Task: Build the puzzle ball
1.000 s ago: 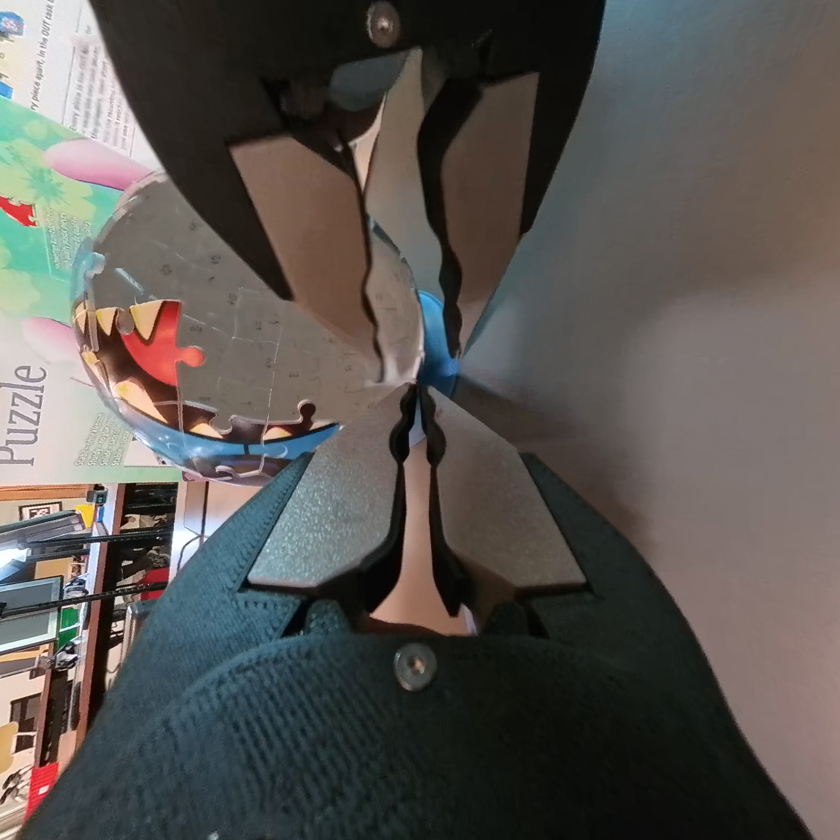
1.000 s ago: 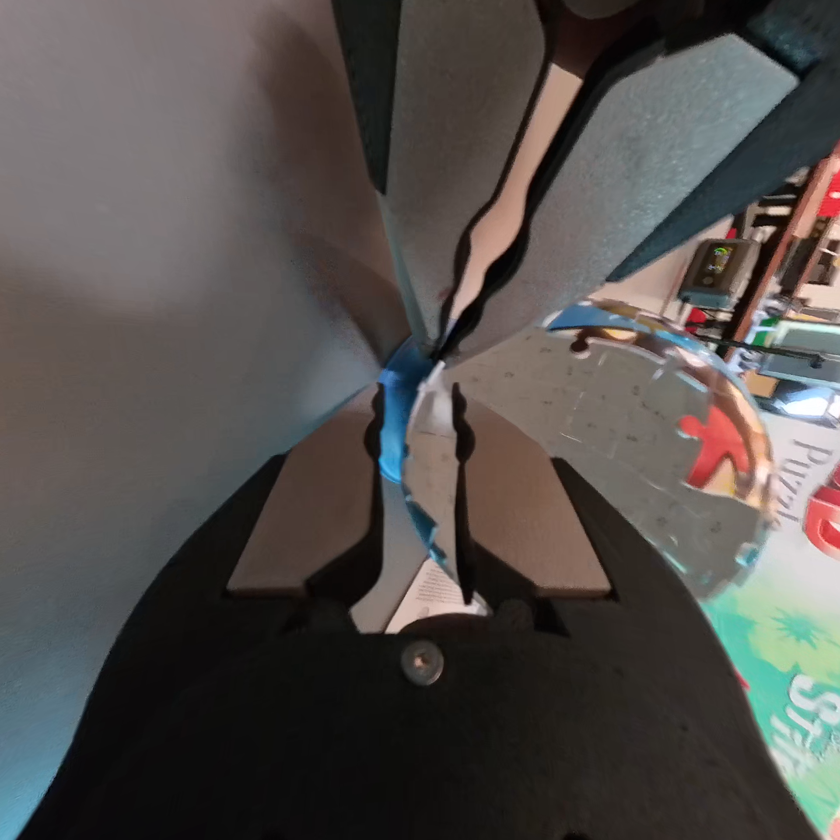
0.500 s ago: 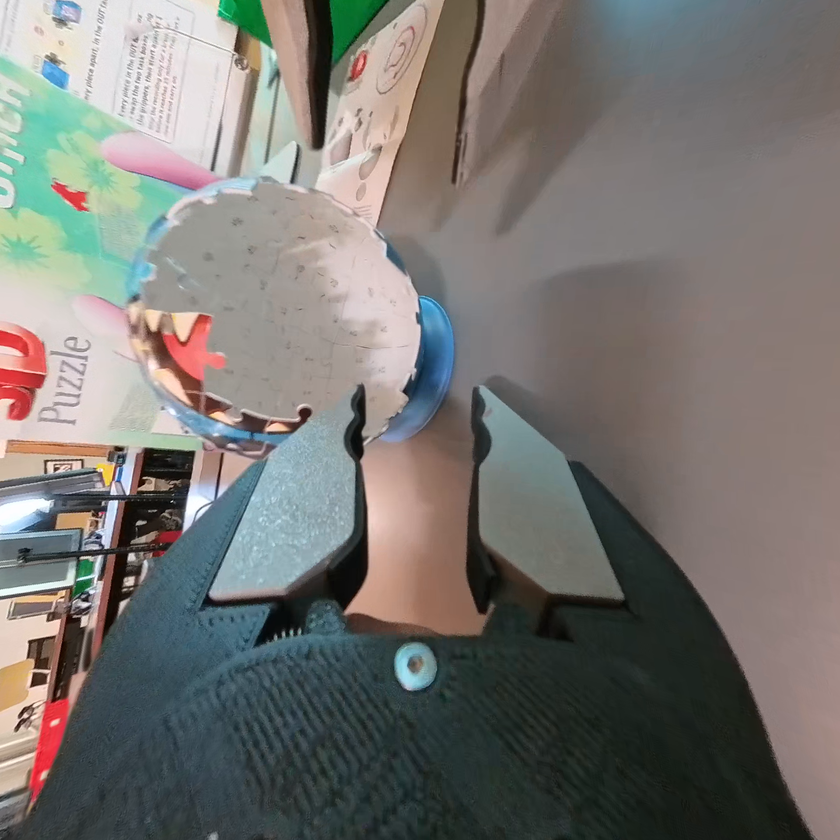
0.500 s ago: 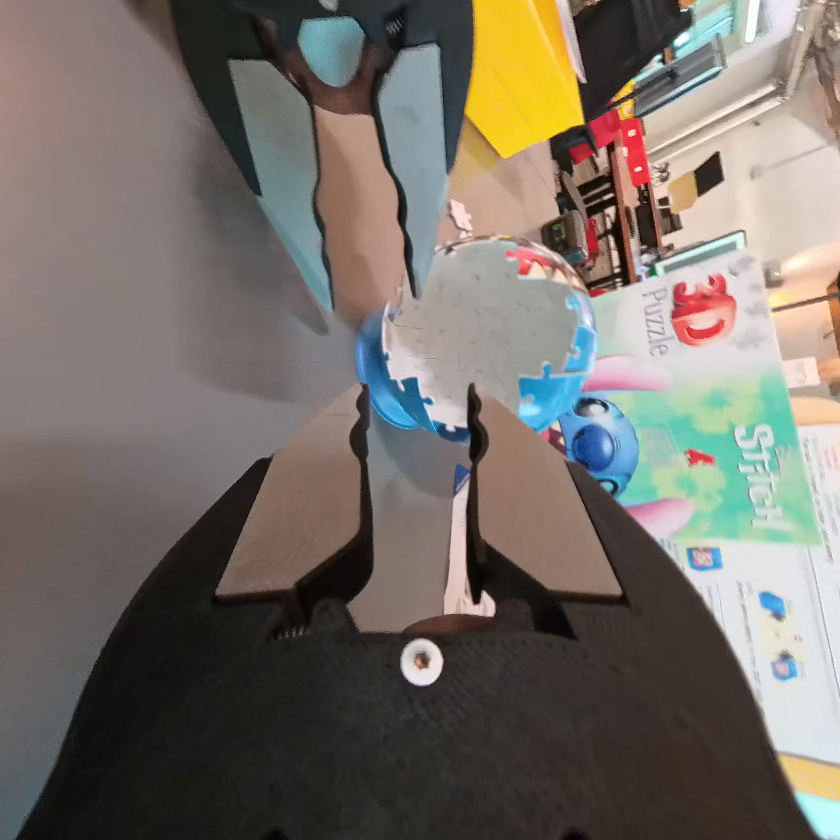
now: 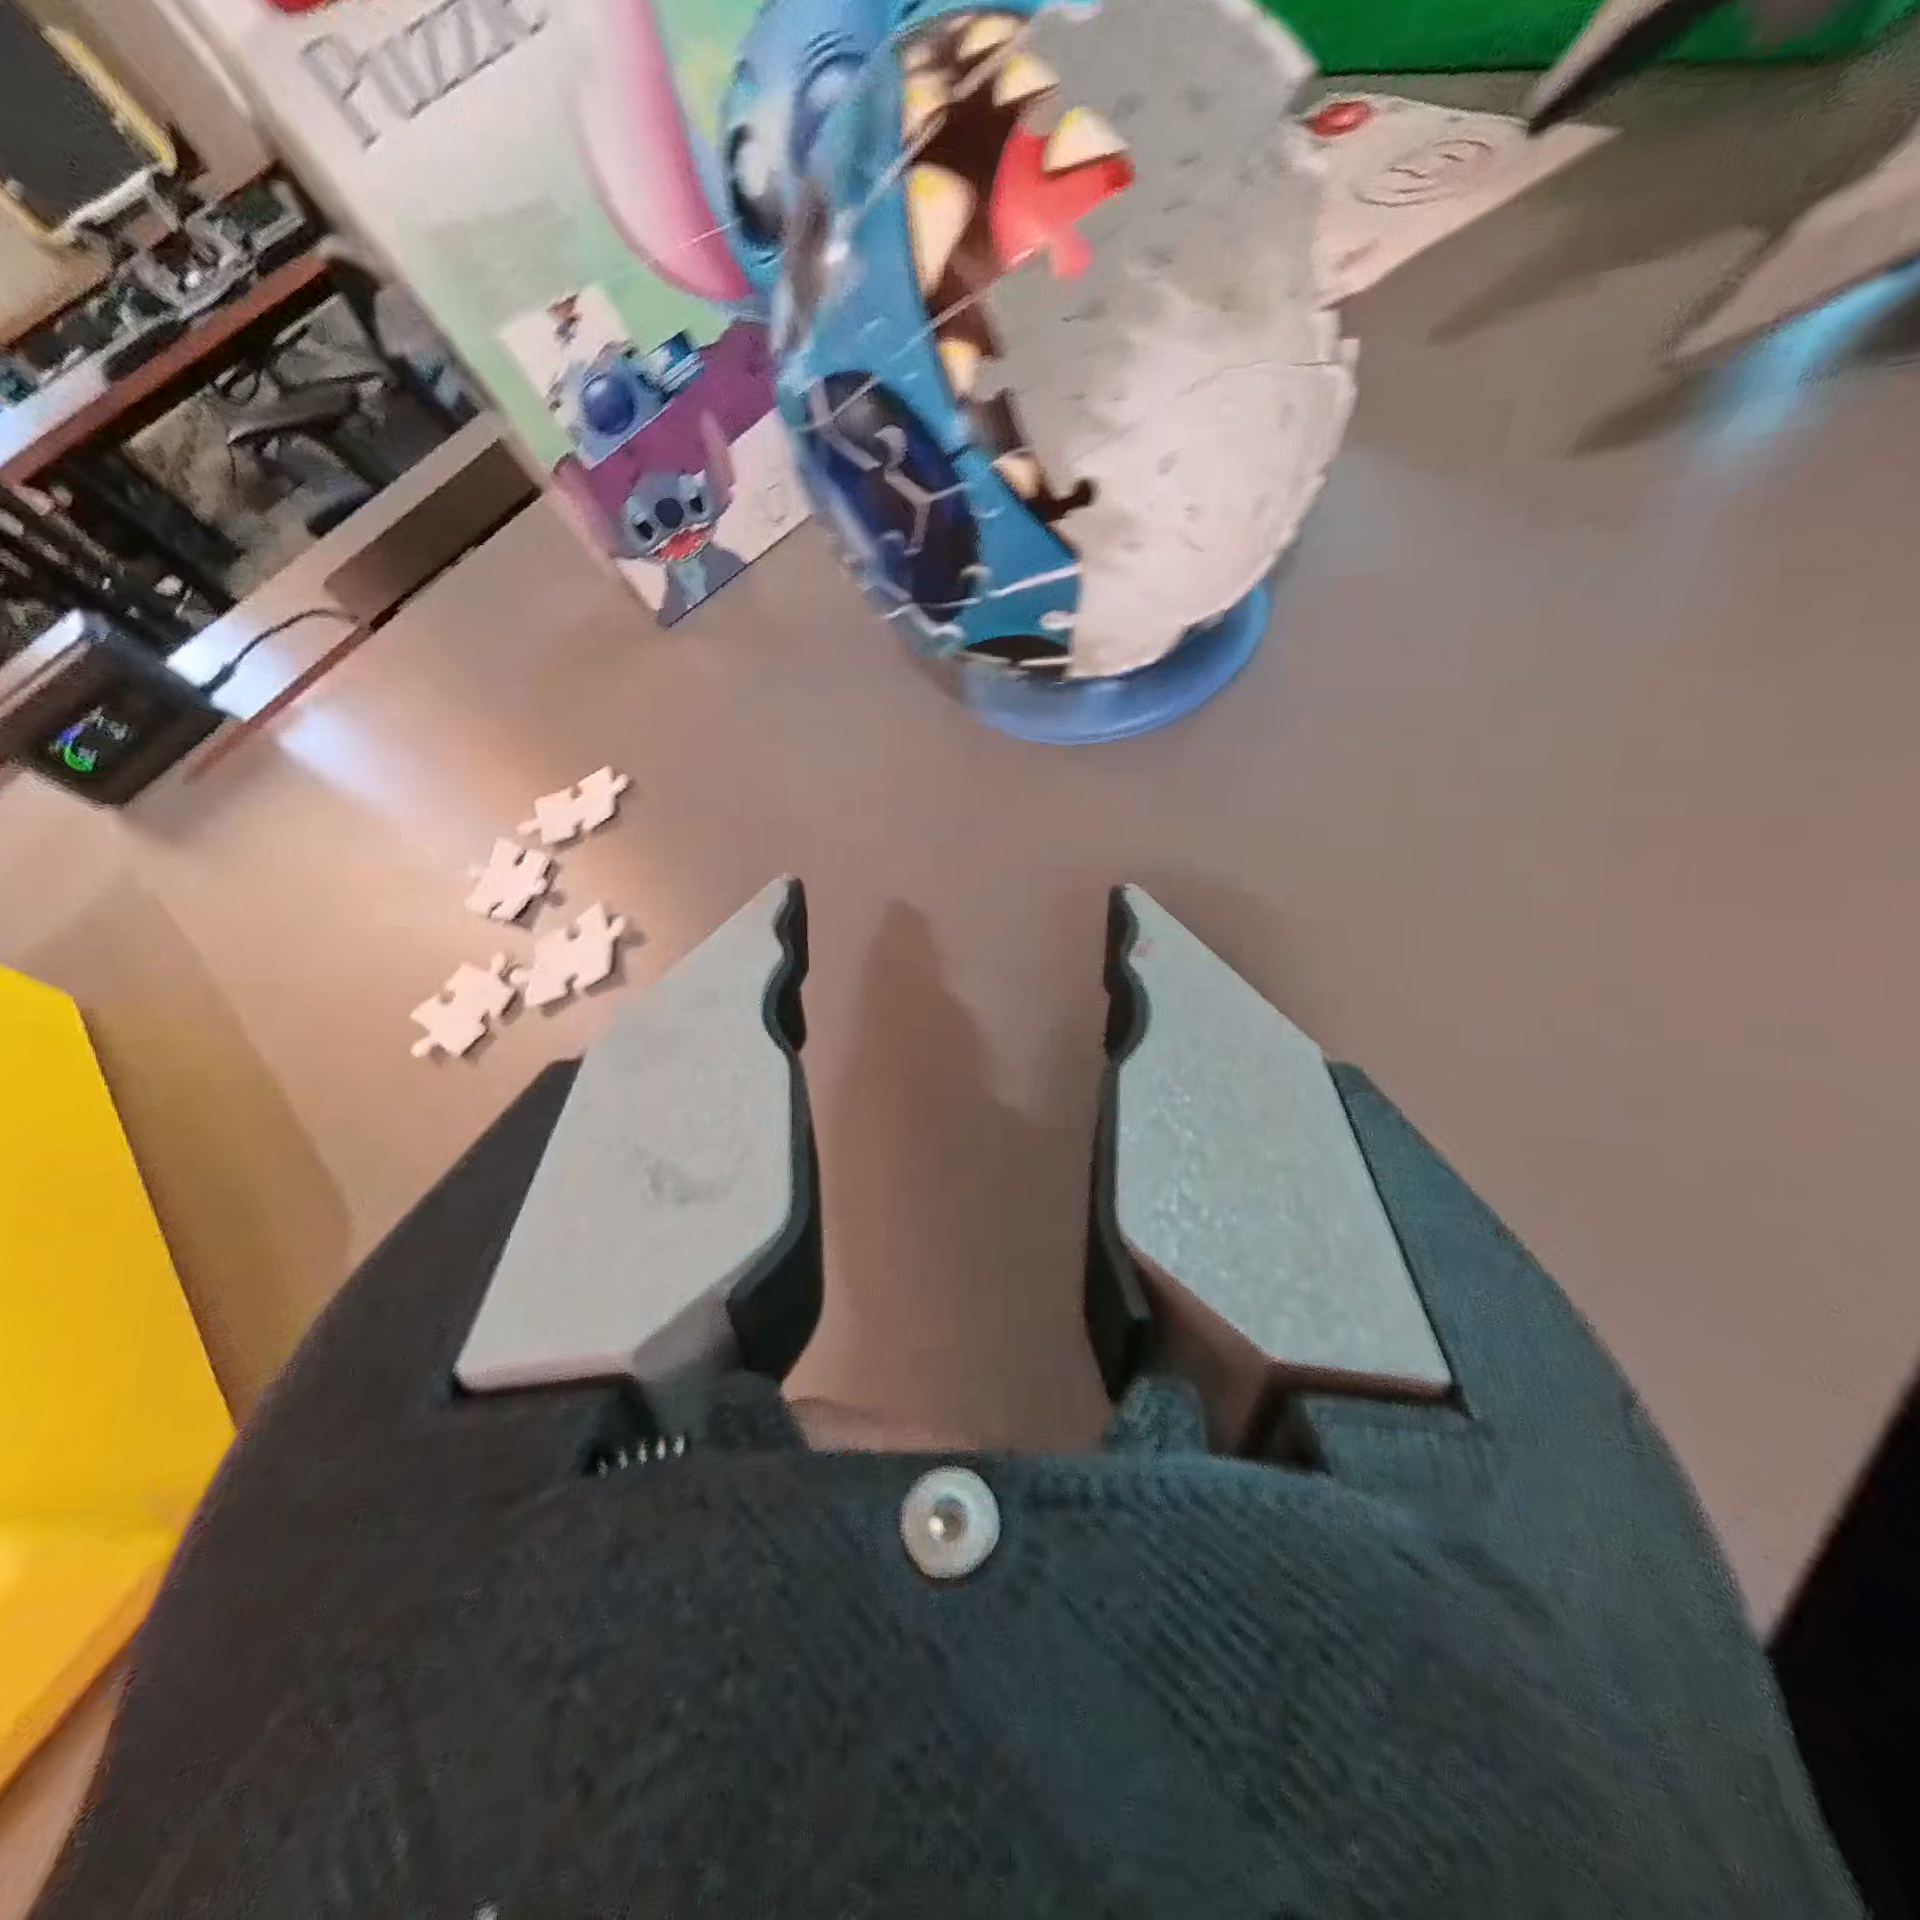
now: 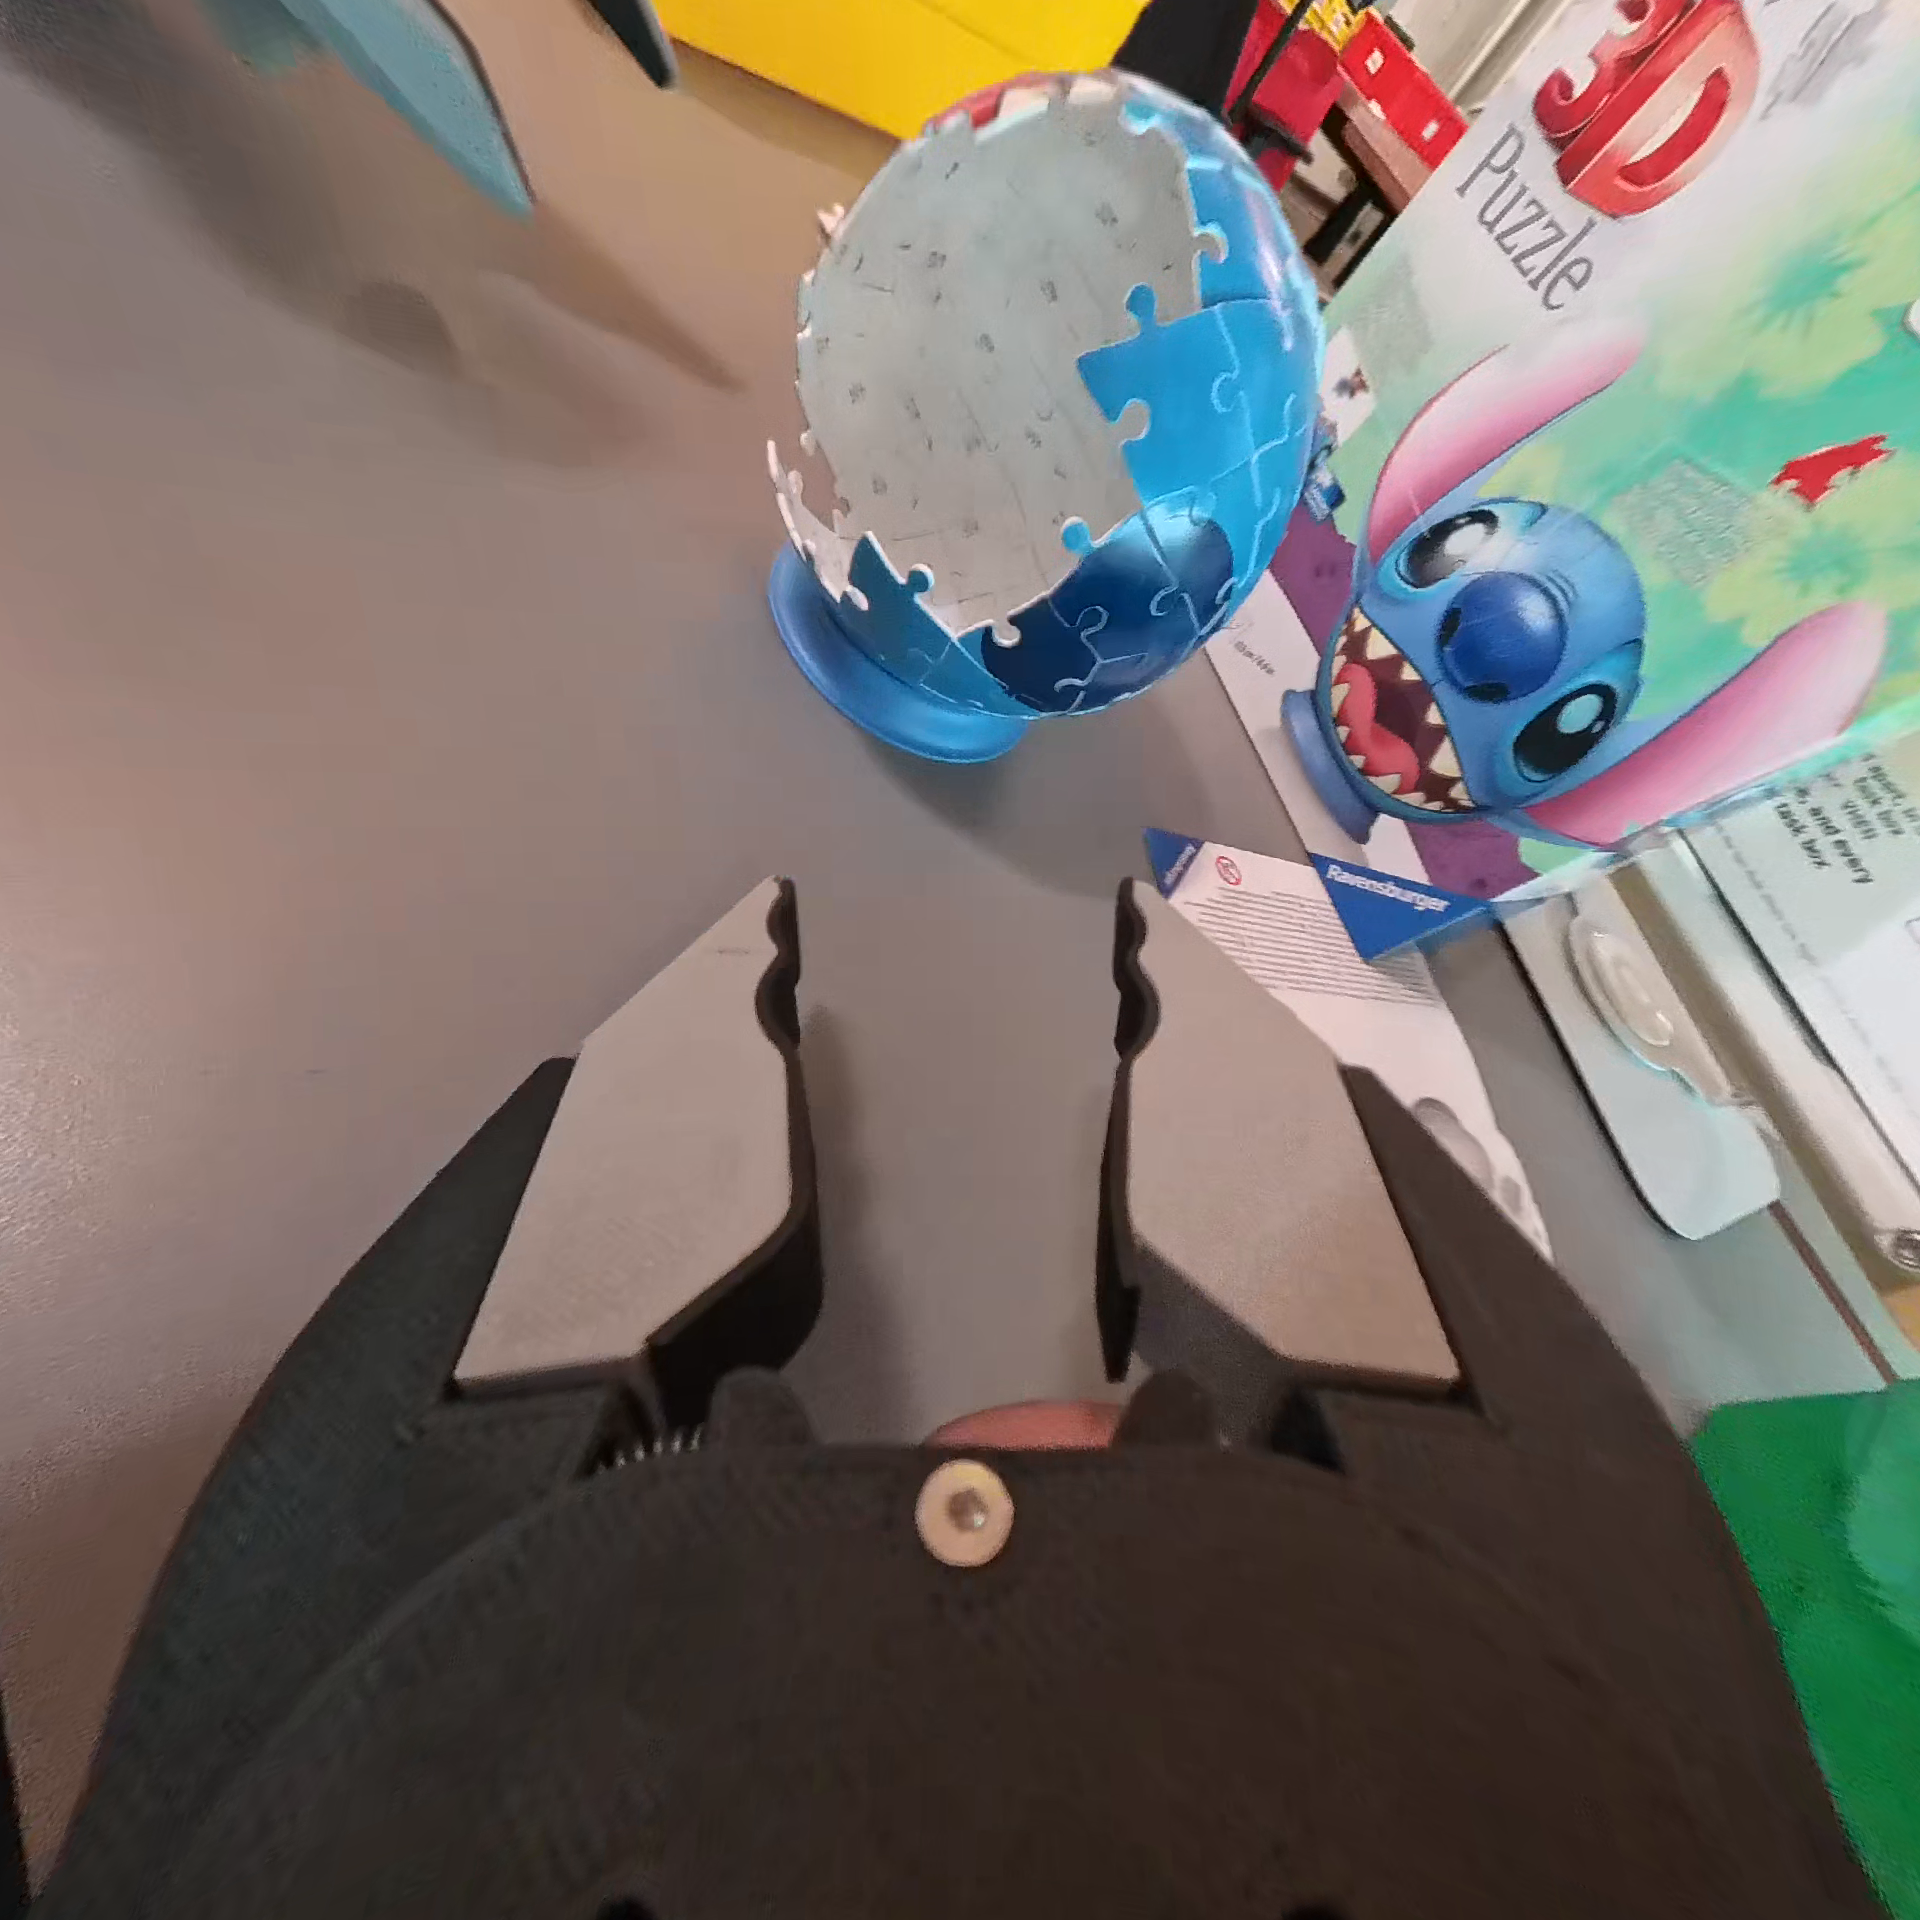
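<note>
The half-built puzzle ball (image 5: 1091, 343) stands on its blue ring base (image 5: 1132, 696) on the brown table. Its blue printed outside and grey inner side both show. It also shows in the right wrist view (image 6: 1039, 416), with its open side toward me. Several loose white puzzle pieces (image 5: 530, 914) lie on the table to the left of my left gripper. My left gripper (image 5: 956, 925) is open and empty, short of the ball. My right gripper (image 6: 951, 925) is open and empty, also short of the ball. The left gripper's fingers (image 6: 436, 83) show blurred at the top left of the right wrist view.
The puzzle box (image 6: 1621, 499) stands behind the ball. A leaflet (image 6: 1340, 977) and an instruction sheet lie beside it. A yellow box (image 5: 73, 1299) is at the left and a green one (image 6: 1829, 1600) at the right. The table edge (image 5: 1787, 1455) runs close on the right.
Both grippers have opened and pulled back from the ball, where they met shut at its rim a second ago. The ball stays on its base.
</note>
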Motion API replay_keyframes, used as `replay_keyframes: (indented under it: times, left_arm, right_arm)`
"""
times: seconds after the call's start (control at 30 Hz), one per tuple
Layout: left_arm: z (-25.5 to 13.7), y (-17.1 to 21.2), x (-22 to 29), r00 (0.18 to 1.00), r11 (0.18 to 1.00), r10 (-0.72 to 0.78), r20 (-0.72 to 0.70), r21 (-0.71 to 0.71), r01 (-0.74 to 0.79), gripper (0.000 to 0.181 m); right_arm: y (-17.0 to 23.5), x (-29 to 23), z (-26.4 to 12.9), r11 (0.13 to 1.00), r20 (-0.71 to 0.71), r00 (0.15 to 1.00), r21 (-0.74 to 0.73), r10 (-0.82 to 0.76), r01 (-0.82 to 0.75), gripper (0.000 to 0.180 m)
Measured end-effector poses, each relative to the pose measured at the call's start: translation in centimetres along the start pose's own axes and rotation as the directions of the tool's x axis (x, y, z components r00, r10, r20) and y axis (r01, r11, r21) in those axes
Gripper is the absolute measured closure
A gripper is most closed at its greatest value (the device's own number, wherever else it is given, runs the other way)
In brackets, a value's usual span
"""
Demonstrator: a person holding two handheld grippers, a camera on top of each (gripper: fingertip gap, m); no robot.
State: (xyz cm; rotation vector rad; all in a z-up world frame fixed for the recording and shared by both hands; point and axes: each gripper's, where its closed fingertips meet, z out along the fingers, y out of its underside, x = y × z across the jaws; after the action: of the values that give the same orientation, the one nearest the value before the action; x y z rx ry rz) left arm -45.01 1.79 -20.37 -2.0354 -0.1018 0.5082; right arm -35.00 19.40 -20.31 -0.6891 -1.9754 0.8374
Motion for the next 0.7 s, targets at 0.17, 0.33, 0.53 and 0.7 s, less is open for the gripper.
replay_keyframes:
  times: [0.17,0.33,0.53,0.7]
  left_arm:
    - [0.6,-1.3,-2.5,0.991,0.984,-0.130,-0.038,0.117,0.133,0.122]
    - [1.8,-2.3,-3.7,0.952,0.946,-0.251,-0.174,0.162,0.280,0.123]
    - [1.2,-3.6,-6.2,0.941,0.889,-0.321,-0.104,0.308,0.337,0.124]
    - [1.3,-3.6,-5.8,0.964,0.916,-0.261,-0.052,0.303,0.264,0.122]
  right_arm:
    - [0.3,0.5,1.0,0.991,0.074,0.989,0.030,0.127,-0.130,0.112]
    - [1.4,2.4,0.8,0.966,0.076,0.963,0.009,0.257,-0.259,0.110]
    - [2.1,3.1,1.0,0.935,0.101,0.930,-0.015,0.353,-0.353,0.107]
    - [2.6,3.3,1.2,0.919,0.116,0.912,-0.044,0.394,-0.391,0.106]
